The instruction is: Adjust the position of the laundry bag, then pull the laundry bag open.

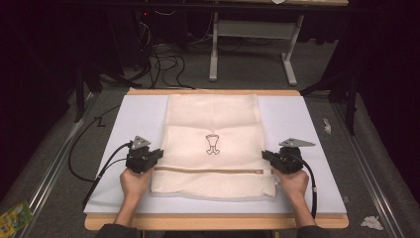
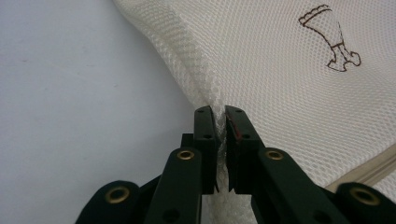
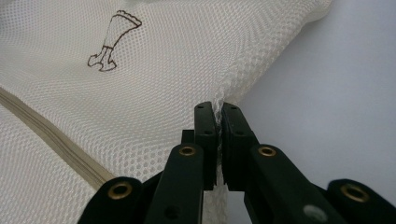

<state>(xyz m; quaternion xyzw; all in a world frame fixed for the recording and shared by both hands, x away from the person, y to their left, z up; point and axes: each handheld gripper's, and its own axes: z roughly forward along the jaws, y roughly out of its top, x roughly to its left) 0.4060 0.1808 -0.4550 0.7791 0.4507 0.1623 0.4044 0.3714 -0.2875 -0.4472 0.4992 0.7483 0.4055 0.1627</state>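
On desk (image 1: 317, 129), left tool (image 2: 220, 122) & right tool (image 3: 218, 116) each pinch a side edge of mesh bag (image 1: 213, 119); soft, light, floppy, so grip edges.

One cream mesh bag (image 1: 213, 144) lies on one bench (image 1: 297, 124), bearing one zipper (image 1: 208, 171) and one small printed emblem (image 1: 212, 144). Two hand-held grippers are there: the left hand-held gripper (image 1: 159, 155) and the right hand-held gripper (image 1: 265, 155), each in one hand.

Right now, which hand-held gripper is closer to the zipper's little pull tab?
Right. The right hand-held gripper pinches the cream mesh laundry bag's edge beside the pull tab; the left hand-held gripper pinches the opposite edge, at the zipper's far end.
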